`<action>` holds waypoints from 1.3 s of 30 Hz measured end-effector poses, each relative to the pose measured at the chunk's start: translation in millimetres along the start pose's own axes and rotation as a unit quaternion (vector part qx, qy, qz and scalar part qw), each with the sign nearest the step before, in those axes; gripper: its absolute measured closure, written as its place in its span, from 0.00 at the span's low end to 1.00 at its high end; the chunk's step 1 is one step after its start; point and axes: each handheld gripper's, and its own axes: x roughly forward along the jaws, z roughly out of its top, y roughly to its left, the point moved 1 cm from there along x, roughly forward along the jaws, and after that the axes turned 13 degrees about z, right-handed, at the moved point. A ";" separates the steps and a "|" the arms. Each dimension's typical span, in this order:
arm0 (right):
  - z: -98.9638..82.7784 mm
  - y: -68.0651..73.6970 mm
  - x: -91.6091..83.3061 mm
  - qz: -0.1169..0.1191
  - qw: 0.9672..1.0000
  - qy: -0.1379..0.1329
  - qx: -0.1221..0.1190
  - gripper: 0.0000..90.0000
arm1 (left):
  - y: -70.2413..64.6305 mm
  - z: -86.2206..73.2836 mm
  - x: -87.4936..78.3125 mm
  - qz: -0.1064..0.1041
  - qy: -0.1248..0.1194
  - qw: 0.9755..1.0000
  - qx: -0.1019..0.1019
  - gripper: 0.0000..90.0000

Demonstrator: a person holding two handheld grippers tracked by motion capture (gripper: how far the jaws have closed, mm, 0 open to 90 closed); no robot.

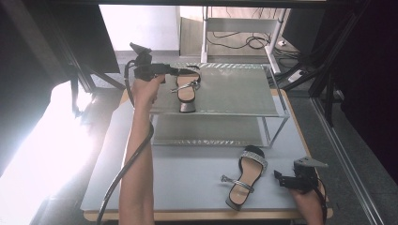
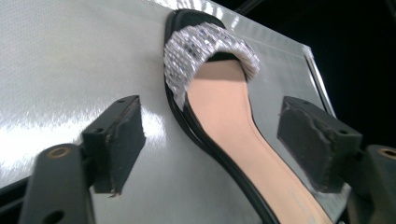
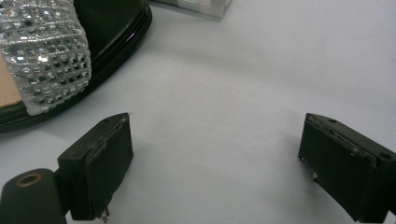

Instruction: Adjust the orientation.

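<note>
High view: left hand [image 1: 143, 89] reaches over rack-top sandal [image 1: 187, 89].

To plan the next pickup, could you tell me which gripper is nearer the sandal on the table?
Right: the right gripper sits just beside the table sandal, while the left gripper is up at the rack.

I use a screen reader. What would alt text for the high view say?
One sandal lies on a wire rack's top shelf, the left claw beside it. Its mate lies on the grey table, near the right claw.
</note>
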 end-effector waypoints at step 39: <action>-0.2 0.2 -0.1 -0.001 1.000 0.000 -0.002 0.11 | 7.5 -80.6 -75.0 -0.059 -0.060 0.992 0.094 0.00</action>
